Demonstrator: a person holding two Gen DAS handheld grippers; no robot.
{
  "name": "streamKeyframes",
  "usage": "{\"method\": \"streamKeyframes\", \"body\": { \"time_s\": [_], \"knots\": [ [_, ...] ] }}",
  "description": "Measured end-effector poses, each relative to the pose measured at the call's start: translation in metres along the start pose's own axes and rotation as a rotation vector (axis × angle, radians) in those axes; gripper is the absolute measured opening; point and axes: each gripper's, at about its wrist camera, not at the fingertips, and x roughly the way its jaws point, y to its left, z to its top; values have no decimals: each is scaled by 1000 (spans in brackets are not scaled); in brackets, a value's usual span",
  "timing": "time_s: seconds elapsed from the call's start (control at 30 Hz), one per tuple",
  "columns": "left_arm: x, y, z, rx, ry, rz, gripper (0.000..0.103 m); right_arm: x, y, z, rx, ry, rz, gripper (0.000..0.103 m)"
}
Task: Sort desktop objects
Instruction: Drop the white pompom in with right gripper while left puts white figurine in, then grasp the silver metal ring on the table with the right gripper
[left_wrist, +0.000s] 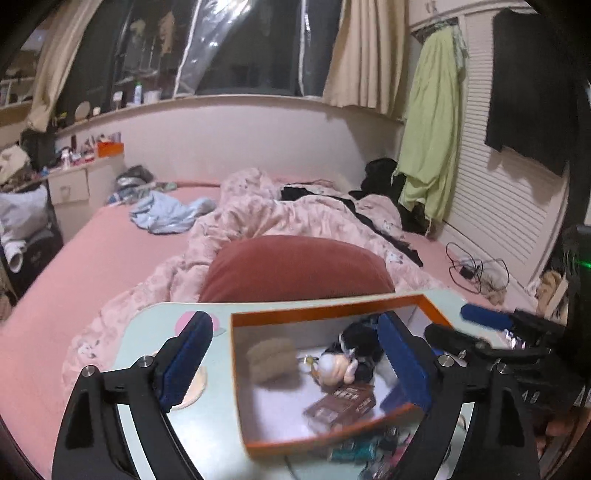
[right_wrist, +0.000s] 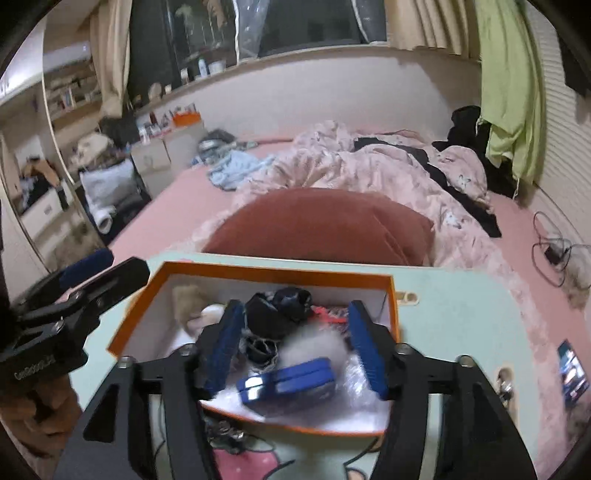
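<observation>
Your left hand-held gripper (left_wrist: 295, 354) hangs over the orange box (left_wrist: 321, 312) on the pale green tabletop (left_wrist: 147, 332), its blue-padded jaws spread wide with nothing pressed between them. Its left pad stands outside the box's left wall, over the tabletop; its right pad is over the box's right half. Inside the box, from left to right in this view, lie a tan fuzzy lump (left_wrist: 271, 360), a small figurine with a pale round head (left_wrist: 338, 363) against a black bundle, and a brown printed packet (left_wrist: 340, 404) near the front wall. Loose clutter, too blurred to name, lies on the tabletop just in front of the box.

Your right hand-held gripper (right_wrist: 295, 350) is also open, jaws parted over the same box (right_wrist: 277, 271), holding nothing. Between its pads, resting on the box floor, you see a tangle of dark cord (right_wrist: 260, 347), a grey fluffy ball (right_wrist: 314, 343) and, nearest the camera, a blue case (right_wrist: 288, 382). A black crumpled bundle (right_wrist: 280, 306) sits further back, with something red (right_wrist: 325, 314) beside it. The other gripper shows at the left edge of this view, beside the box's left corner.

Beyond the tabletop a reddish-brown cushion (left_wrist: 295, 269) touches its far edge, and a pink bed (left_wrist: 92, 258) with a rumpled quilt (left_wrist: 251, 214) stretches to the wall.
</observation>
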Motion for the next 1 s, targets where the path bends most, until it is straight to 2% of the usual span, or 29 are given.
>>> {"method": "streamKeyframes", "body": {
  "time_s": [0.17, 0.27, 0.33, 0.43, 0.57, 0.67, 0.7, 0.77, 0.9, 1.0],
  "knots": [
    [-21, 7, -25, 13, 86, -9, 95, -30, 5, -17, -52, -31, -11, 74],
    [-27, 14, -60, 1, 172, 7, 96, -44, 1, -44, -67, -13, -18, 76],
    [-27, 17, -79, -11, 227, 17, 96, -45, -5, -65, -50, 22, -48, 76],
    [-27, 14, -104, 1, 255, 42, 96, -44, -14, -93, -23, 102, -43, 76],
    [-11, 9, -115, -1, 307, 53, 96, -37, -24, -102, -14, 163, -100, 76],
    [-9, 4, -125, 38, 283, 116, 102, -22, -29, -107, 9, 235, -85, 77],
    [-9, 0, -126, 57, 280, 124, 102, -21, -28, -110, -10, 224, -111, 82],
    [-8, -2, -126, 71, 283, 98, 103, -19, -26, -115, -42, 228, -157, 88],
    [-9, -1, -127, 75, 280, 78, 103, -18, -28, -115, -45, 234, -143, 101],
    [-8, -2, -127, 76, 280, 76, 103, -17, -29, -115, -48, 237, -139, 103]
  ]
}}
